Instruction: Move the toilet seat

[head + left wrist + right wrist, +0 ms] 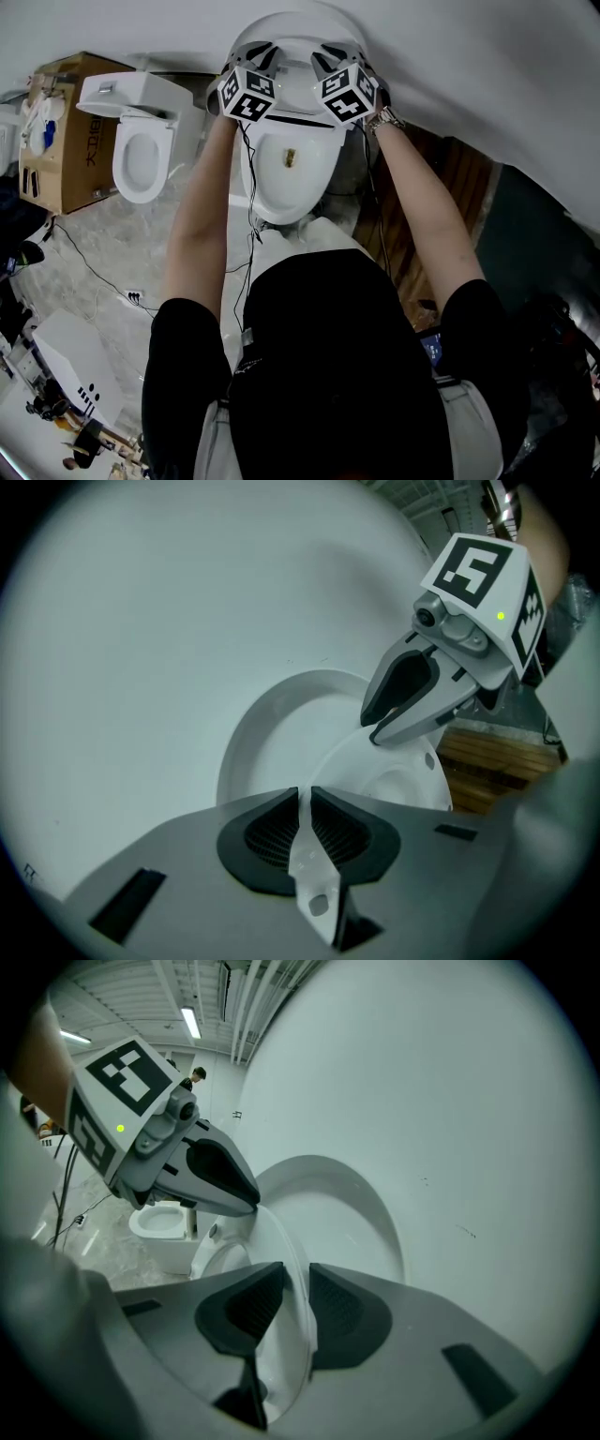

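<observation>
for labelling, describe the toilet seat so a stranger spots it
Take the toilet before the person, not its neighbour by the cardboard box. The toilet seat is its raised thin white flap, rim held in the left gripper and right gripper.

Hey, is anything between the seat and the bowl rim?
Nothing visible lies on the bowl rim. The left gripper and right gripper hold the seat raised over it; only a cable hangs by the rim's left side.
</observation>
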